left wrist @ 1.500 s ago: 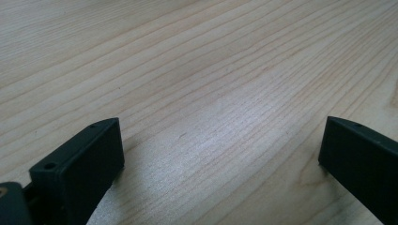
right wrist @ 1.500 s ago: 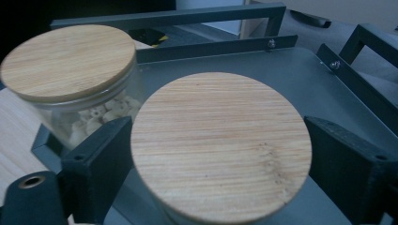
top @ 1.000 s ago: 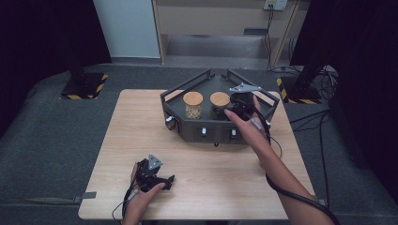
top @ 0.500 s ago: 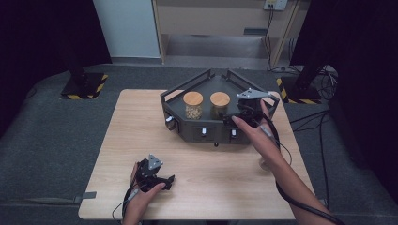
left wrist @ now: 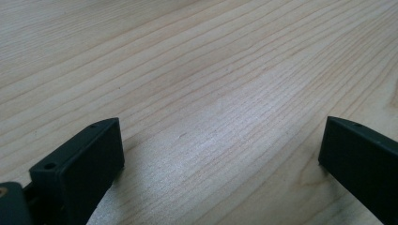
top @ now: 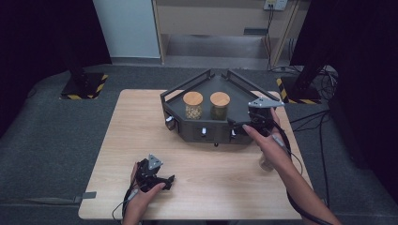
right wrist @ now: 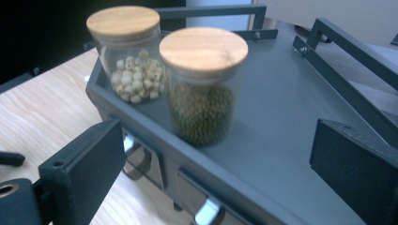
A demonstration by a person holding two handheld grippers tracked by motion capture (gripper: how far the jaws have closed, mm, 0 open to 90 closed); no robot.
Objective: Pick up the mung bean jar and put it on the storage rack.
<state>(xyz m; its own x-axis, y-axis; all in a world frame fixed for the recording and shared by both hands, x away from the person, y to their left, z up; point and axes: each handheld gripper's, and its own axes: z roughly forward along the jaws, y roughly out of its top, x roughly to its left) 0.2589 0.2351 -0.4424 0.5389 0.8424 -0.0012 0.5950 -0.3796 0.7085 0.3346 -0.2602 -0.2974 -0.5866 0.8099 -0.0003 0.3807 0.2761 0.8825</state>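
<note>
Two glass jars with wooden lids stand in a dark grey tray: one holds pale seeds, the other green beans. My right gripper hovers at the tray's front right and faces the jars. It is open, nothing sits between its jaws, and the green jar is a short way ahead of them. My left gripper rests low on the wooden table near the front edge, open with bare wood between its jaws.
The tray has raised rails along its back sides and small handles on its front face. A pale glassy object sits on the table, partly hidden under the right forearm. Dark floor surrounds the table.
My right gripper has drawn away from the green jar, moving right and back toward the tray's front right corner. The left gripper has stayed where it was.
</note>
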